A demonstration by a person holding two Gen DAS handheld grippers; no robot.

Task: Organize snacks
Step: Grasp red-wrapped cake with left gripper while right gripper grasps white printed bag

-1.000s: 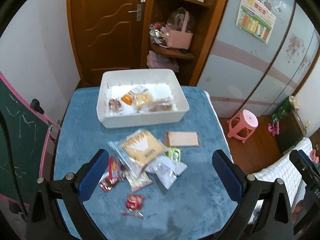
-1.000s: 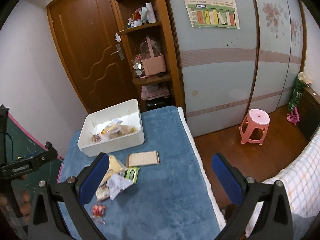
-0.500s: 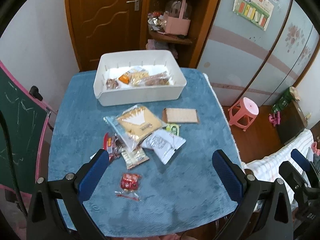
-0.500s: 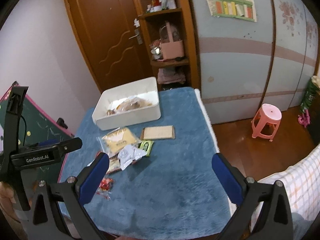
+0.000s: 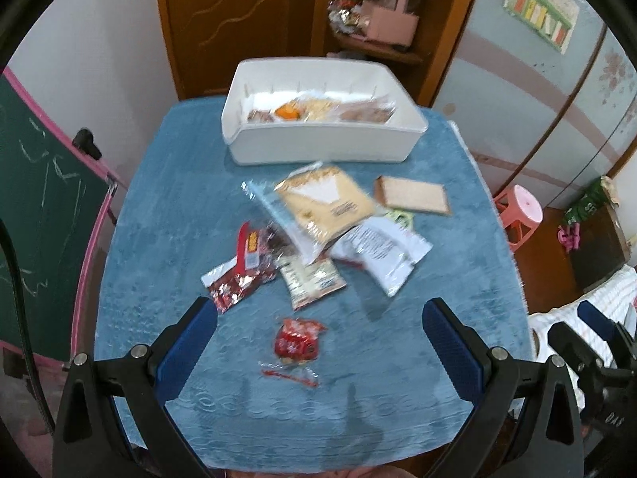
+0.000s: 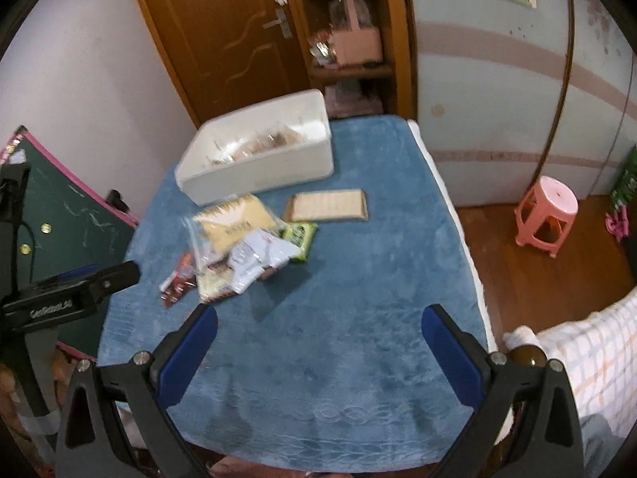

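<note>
Small red crinkled snack packet (image 5: 296,343) is lying alone near the worktop's (image 5: 167,183) near edge, short of the white plastic bin (image 5: 318,147). Left gripper (image 5: 318,354) is hovering directly over it, jaws wide, empty; right gripper (image 6: 318,354) is sitting farther off, likewise wide.

a blue-covered table (image 5: 167,215) holds a white bin (image 5: 322,147) (partly filled) and loose snack packets (image 5: 318,215).

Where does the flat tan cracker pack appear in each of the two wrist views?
Left wrist view: the flat tan cracker pack lies right of centre, upper half.
Right wrist view: the same pack lies near the centre.
Shared landmark: the white bin stands just beyond it in both.
</note>
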